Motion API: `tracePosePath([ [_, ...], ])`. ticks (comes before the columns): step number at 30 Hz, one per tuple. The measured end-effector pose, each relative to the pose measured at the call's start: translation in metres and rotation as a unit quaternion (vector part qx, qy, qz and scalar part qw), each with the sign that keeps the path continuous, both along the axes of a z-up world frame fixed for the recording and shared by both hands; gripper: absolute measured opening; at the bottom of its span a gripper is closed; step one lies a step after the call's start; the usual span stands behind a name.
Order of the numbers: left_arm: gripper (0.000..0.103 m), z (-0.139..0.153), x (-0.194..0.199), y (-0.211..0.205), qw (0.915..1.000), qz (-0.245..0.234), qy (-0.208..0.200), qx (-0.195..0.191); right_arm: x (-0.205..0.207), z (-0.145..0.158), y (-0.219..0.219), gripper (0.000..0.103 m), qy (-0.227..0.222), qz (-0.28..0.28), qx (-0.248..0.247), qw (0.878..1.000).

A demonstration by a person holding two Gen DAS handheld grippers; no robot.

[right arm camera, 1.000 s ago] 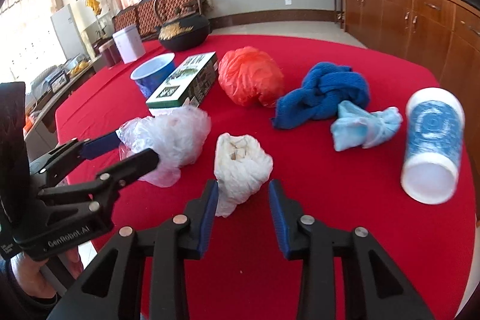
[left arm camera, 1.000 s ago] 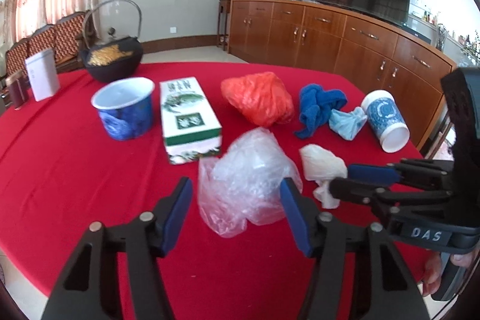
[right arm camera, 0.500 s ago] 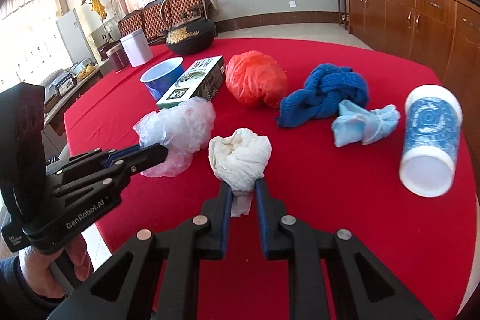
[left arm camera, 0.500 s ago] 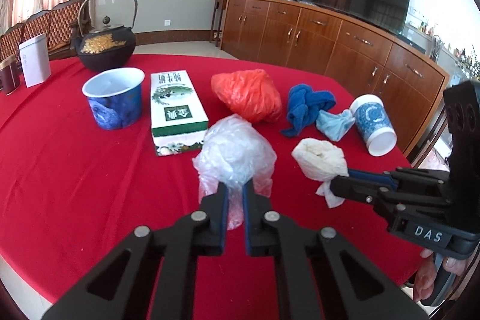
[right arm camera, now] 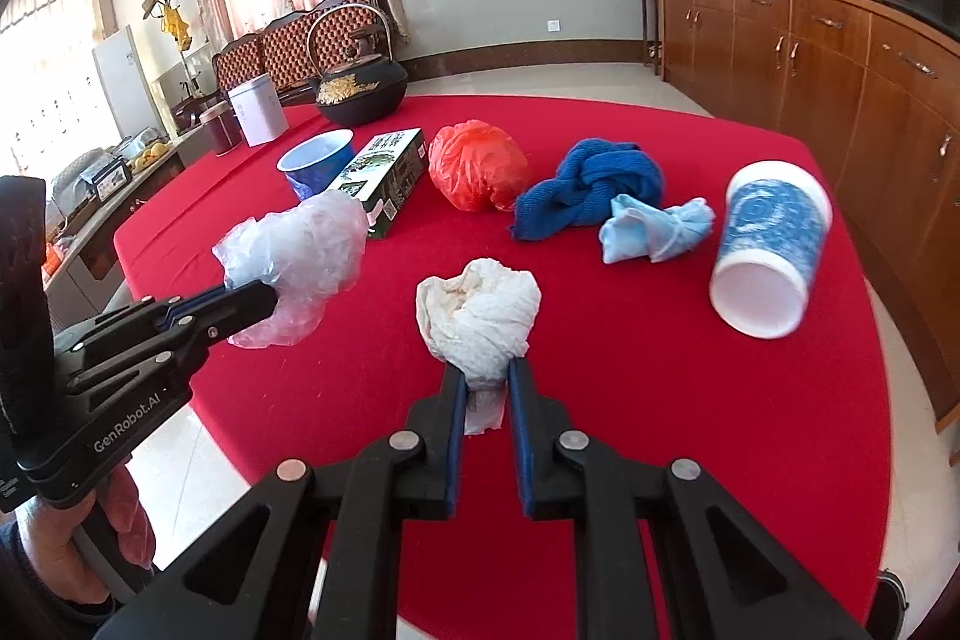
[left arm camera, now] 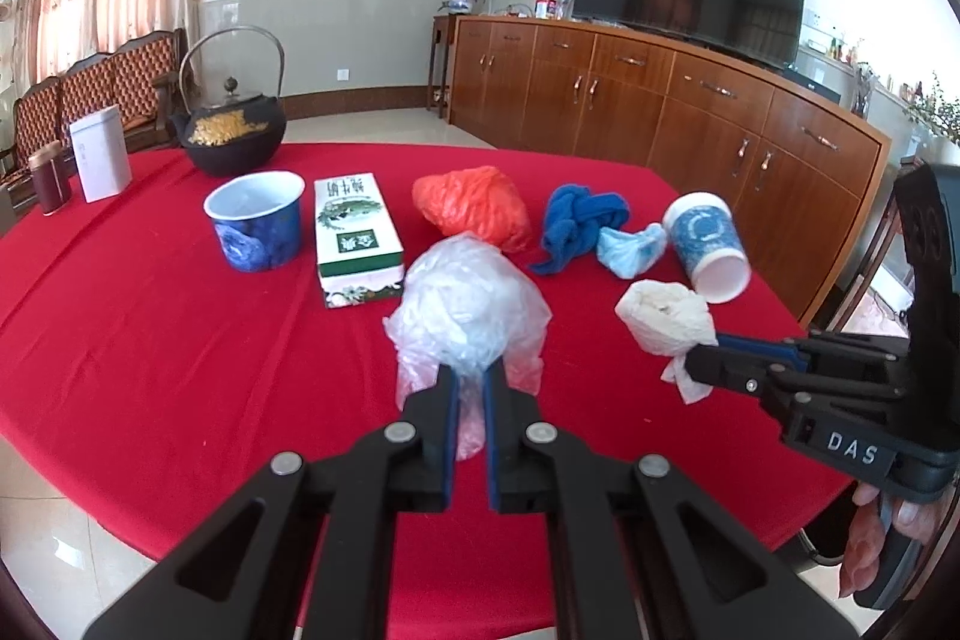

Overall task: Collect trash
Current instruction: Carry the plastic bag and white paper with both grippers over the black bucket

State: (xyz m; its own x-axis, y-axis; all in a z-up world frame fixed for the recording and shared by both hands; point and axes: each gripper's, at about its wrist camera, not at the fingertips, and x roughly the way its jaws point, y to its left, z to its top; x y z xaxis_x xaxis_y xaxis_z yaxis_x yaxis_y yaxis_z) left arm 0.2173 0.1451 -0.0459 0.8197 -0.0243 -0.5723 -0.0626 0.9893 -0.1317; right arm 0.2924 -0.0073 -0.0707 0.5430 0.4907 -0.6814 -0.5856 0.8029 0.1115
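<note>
Nearest to me, my left claw (left arm camera: 468,382) is pinched tight on the lower tail of the clear plastic bag (left arm camera: 468,304), so the crumpled bulk stands above the tips while loose film hangs below; gripping at the gathered neck looks like the surest way to keep such a slippery bundle from sliding out. Beside it, my right claw (right arm camera: 486,376) is clamped the same way on the twisted end of the white paper wad (right arm camera: 477,316), with a scrap dangling between the pads. Both bundles appear to hang clear of the red bench (right arm camera: 660,400), one in each claw, which lets me carry two pieces at once.

Further out, the remaining litter lies in a loose row across the bench: a green-and-white carton (left arm camera: 354,232) lying flat next to an upright blue paper bowl (left arm camera: 255,226), a bunched orange plastic bag (left arm camera: 474,205), a knotted blue cloth (left arm camera: 579,226) touching a small pale-blue wad (left arm camera: 630,250), and a blue-patterned paper cup (right arm camera: 768,256) tipped on its side with its mouth toward me.

At the far edge stand a black iron kettle (left arm camera: 231,136), a white tin (left arm camera: 99,154) and a dark jar (left arm camera: 51,178); I judge these as keepers. I see no bin in either view.
</note>
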Motion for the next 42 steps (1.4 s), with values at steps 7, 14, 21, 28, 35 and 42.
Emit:
tracePosePath([
  [7, 0.008, 0.010, -0.023, -0.022, 0.9999, -0.009, -0.007, 0.003, -0.034, 0.014, -0.018, 0.015, -0.022, -0.017, -0.007, 1.000],
  [14, 0.008, 0.016, -0.039, -0.043, 0.9996, -0.025, -0.007, 0.007, -0.058, 0.024, -0.045, 0.015, -0.037, -0.045, -0.007, 0.998],
  [21, 0.008, 0.024, -0.043, -0.070, 0.9986, -0.050, -0.014, 0.010, -0.074, 0.031, -0.081, 0.015, -0.048, -0.081, -0.009, 0.996],
  [28, 0.008, 0.028, -0.043, -0.102, 0.9965, -0.080, -0.019, 0.014, -0.083, 0.035, -0.122, 0.015, -0.052, -0.118, -0.014, 0.992],
  [35, 0.008, 0.026, -0.038, -0.136, 0.9930, -0.116, -0.017, 0.017, -0.089, 0.030, -0.168, 0.015, -0.048, -0.158, -0.020, 0.986],
  [42, 0.008, 0.021, -0.028, -0.179, 0.9874, -0.157, -0.012, 0.020, -0.091, 0.022, -0.229, 0.015, -0.040, -0.209, -0.025, 0.977],
])
